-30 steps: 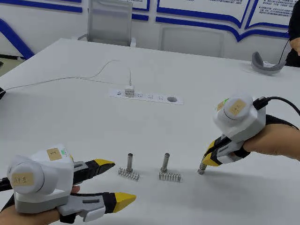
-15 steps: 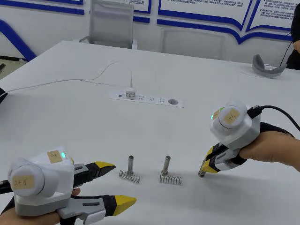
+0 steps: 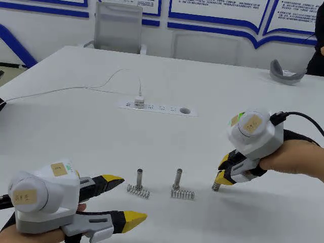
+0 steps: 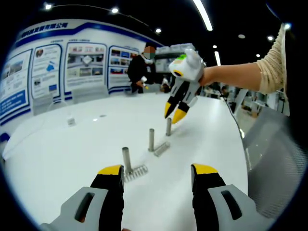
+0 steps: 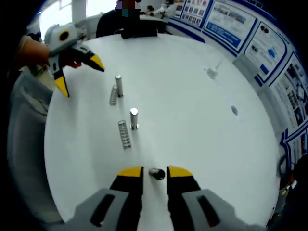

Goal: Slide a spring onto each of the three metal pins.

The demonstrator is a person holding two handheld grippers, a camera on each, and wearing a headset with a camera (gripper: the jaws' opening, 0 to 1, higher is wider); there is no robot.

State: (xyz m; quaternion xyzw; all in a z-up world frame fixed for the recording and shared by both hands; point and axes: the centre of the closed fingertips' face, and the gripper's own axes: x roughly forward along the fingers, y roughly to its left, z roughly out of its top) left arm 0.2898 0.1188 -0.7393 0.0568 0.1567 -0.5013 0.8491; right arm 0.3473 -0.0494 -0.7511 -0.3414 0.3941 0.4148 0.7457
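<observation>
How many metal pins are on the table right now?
3. The left pin stands ahead of the left gripper, the middle pin stands beside it, and the third pin sits at the right gripper tips.

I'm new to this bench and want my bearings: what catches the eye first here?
Two upright metal pins stand bare on the white table, a spring lying at each one's foot. To their right, the right gripper holds its yellow-tipped jaws either side of a third pin, while the left gripper hangs open at lower left.
</observation>
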